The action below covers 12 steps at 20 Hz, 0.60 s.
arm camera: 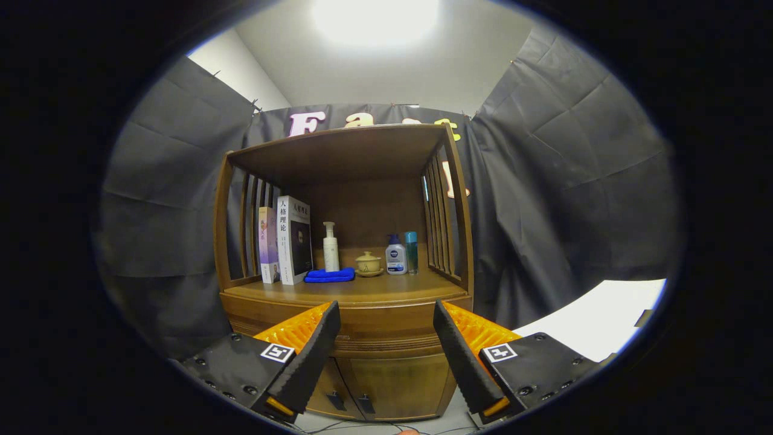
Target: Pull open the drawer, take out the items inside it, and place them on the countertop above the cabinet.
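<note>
- In the gripper view, we saw the gripper held in front of a wooden cabinet, its fingers spread wide apart and holding nothing.
- Between the fingers lay the drawer front, closed, just under the desk edge; we could not see what was inside it.
- Below the drawer stood two cabinet doors, shut, each with a small dark handle near the middle seam.
- On the desk, beyond the fingers, we noted two books standing upright against the left slats, the taller white one to the right of the purple one.
- A folded blue cloth lay just right of the books, and a white pump bottle stood right behind it.
- A small tan lidded cup on a saucer sat near the middle of the desk.
- To its right stood a blue and white bottle and, just beside it, a slim teal bottle.
- A slatted shelf frame with a flat wooden top enclosed the desk on both sides.
- A white surface showed beyond the right finger, well apart from the cabinet.
</note>
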Motion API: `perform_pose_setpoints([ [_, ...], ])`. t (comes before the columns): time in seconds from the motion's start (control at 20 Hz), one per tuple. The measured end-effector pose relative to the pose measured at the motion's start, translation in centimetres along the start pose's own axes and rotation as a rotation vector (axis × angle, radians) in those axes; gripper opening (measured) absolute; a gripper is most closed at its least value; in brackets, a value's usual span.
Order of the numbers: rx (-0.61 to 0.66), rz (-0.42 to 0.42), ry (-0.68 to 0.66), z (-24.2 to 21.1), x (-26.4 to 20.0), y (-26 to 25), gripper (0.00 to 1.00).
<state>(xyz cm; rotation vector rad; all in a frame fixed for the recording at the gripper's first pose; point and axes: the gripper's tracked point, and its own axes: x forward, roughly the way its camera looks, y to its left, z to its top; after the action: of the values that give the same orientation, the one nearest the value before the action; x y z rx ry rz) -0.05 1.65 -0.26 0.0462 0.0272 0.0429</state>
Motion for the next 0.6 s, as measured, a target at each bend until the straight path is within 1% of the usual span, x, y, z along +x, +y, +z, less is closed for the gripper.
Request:
perform_pose_setpoints([
  [0.3, -0.001, -0.003, 0.011, 0.1, 1.2, 1.0, 0.96],
  [0.6, -0.027, 0.028, -0.002, 1.0, 4.6, 4.0, 0.96],
])
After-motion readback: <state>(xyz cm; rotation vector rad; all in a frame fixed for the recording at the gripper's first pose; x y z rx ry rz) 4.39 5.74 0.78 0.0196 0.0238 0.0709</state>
